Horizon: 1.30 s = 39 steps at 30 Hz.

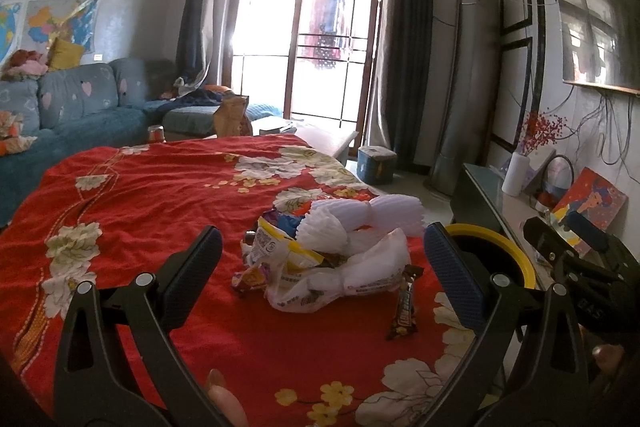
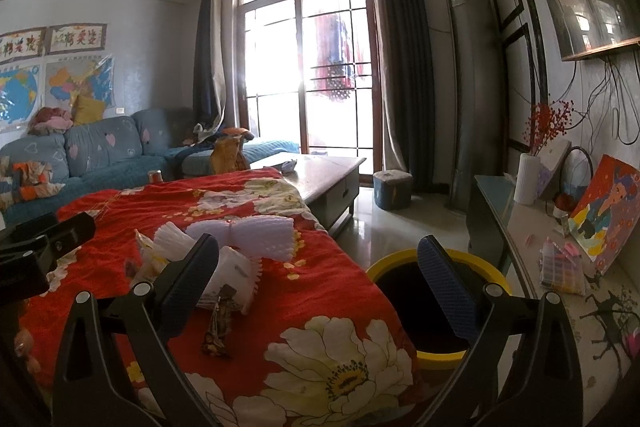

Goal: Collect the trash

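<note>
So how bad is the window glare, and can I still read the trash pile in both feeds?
Left wrist view: the window is blown out white, but the trash pile stays sharp. Right wrist view: same glare at the window, and the pile is dimmer, partly hidden behind a finger. Fisheye bends the edges of both views.

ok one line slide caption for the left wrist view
Open left gripper faces trash pile on red floral cloth, yellow-rimmed bin alongside.

Both my grippers are wide open, holding nothing. Left gripper [image 1: 324,269] points forward, fingertip [image 1: 224,401] peeking underneath. Right gripper [image 2: 318,283] sits level beside it, a bit ahead.
</note>
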Motion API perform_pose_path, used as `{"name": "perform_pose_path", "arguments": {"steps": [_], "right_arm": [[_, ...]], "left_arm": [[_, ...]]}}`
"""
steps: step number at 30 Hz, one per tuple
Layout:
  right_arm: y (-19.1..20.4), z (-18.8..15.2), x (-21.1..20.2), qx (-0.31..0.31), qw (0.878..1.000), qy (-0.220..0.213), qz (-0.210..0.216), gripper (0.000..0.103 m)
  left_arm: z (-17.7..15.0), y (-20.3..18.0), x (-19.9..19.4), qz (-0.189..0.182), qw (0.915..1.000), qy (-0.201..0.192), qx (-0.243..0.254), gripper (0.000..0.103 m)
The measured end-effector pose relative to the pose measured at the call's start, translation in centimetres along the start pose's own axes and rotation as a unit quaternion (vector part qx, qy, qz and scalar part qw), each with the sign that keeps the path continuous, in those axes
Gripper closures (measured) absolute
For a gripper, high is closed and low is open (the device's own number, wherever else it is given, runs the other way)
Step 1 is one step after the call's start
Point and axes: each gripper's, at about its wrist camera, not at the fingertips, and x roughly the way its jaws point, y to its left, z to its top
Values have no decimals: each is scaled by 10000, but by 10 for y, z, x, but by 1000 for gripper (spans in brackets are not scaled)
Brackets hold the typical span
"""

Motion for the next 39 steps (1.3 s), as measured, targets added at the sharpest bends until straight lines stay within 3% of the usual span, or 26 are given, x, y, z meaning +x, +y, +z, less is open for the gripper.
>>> {"name": "perform_pose_path", "arguments": {"steps": [20, 22, 39], "right_arm": [[7, -7, 11, -37, 9997, 186, 143, 6], [11, -7, 16, -72, 9994, 249, 231, 6], [70, -11, 58, -452, 9889, 1032, 967, 6]], "left_arm": [[-2, -7, -1, 118, 9994, 229, -229, 10], [-4, 23, 8, 170, 9988, 280, -351, 10], [1, 88, 31, 527, 9914, 752, -935, 10]]}}
